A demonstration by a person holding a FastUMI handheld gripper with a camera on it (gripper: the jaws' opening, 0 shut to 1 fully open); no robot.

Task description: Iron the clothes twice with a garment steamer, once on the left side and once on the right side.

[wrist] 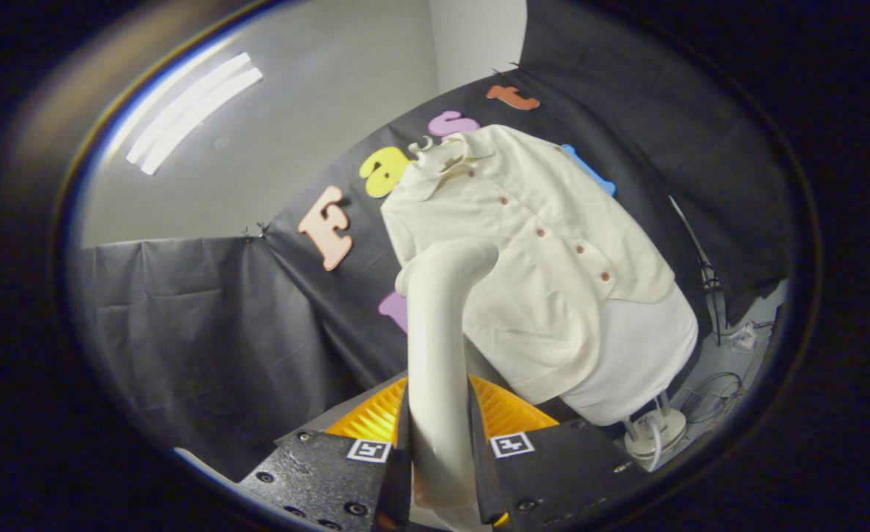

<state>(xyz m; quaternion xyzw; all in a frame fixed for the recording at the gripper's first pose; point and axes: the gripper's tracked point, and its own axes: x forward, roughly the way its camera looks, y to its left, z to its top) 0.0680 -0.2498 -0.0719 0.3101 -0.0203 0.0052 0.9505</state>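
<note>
The claw [439, 451] grips the cream garment steamer [439, 347] by its handle, both fingers pressing its sides. The steamer head rests against the front of the cream buttoned shirt [538, 244], mounted on a white mannequin torso [638, 355].

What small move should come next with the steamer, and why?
Probably ease the steamer, clamped between both fingers of the gripper, forward until its head meets the cream shirt. The head seems to sit just before the shirt's buttoned front, beside the button row; contact cannot be told.
</note>
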